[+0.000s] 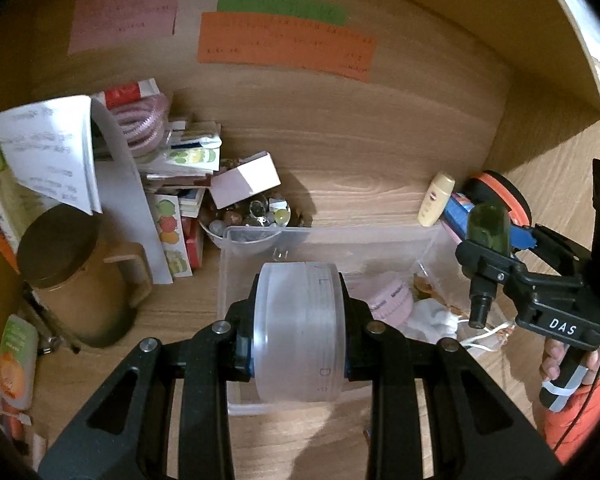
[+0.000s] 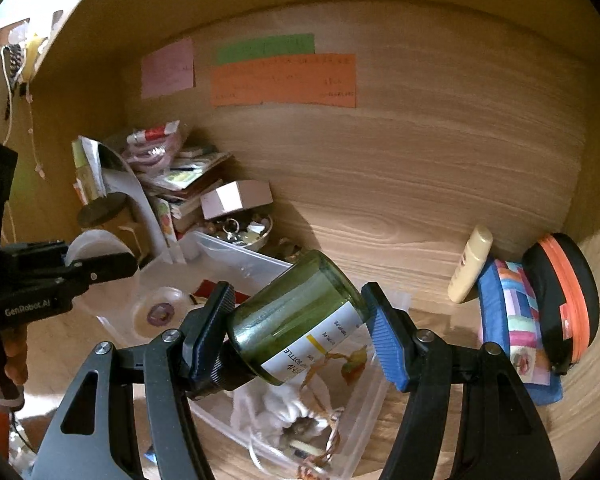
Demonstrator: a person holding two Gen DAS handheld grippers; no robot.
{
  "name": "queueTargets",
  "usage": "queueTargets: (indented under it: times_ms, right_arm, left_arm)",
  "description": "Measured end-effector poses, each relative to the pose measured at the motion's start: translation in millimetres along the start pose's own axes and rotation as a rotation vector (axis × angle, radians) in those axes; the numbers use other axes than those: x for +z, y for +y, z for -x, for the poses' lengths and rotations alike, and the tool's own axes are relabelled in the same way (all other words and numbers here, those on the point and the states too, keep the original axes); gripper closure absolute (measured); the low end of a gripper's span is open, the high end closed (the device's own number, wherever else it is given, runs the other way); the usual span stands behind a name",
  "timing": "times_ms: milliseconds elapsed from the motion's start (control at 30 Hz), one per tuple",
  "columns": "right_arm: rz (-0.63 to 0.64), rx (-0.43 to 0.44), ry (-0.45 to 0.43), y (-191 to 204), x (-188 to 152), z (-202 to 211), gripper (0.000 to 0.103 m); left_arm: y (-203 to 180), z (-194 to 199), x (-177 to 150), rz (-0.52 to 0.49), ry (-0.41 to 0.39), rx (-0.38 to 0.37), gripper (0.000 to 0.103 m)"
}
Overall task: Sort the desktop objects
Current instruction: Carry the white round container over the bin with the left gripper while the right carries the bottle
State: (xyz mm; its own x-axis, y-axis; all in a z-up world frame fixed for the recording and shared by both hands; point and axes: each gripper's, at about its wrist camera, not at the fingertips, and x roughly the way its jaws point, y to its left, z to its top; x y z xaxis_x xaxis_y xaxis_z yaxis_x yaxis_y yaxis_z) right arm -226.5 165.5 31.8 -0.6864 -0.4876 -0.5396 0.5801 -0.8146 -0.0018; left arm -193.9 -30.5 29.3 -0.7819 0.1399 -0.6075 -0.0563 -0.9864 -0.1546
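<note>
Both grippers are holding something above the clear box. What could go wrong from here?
1. The green bottle sits tilted in the right gripper, gripped near its cap end, so it may slip out.
2. The clear box already holds a pouch and a small round case, so a dropped bottle could hit them.

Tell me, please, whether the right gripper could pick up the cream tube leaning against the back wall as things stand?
Probably not yet. The right gripper is already shut on the green bottle, so its fingers are occupied. The path itself looks free: the cream tube stands uncovered beside the blue pouch.
</note>
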Motion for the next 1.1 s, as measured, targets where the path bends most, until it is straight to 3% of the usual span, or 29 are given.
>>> queueTargets:
  times_ms: [333, 1100]
  right_arm:
    - [-0.005, 0.015, 0.038, -10, -9, -21, 0.041]
    - [0.029, -0.007, 0.127, -12, -24, -47, 0.041]
  left_arm:
    - [9, -30, 6, 0.025, 0.041, 0.015, 0.074]
    - [0, -75, 24, -0.03, 0.096, 0.019, 0.074]
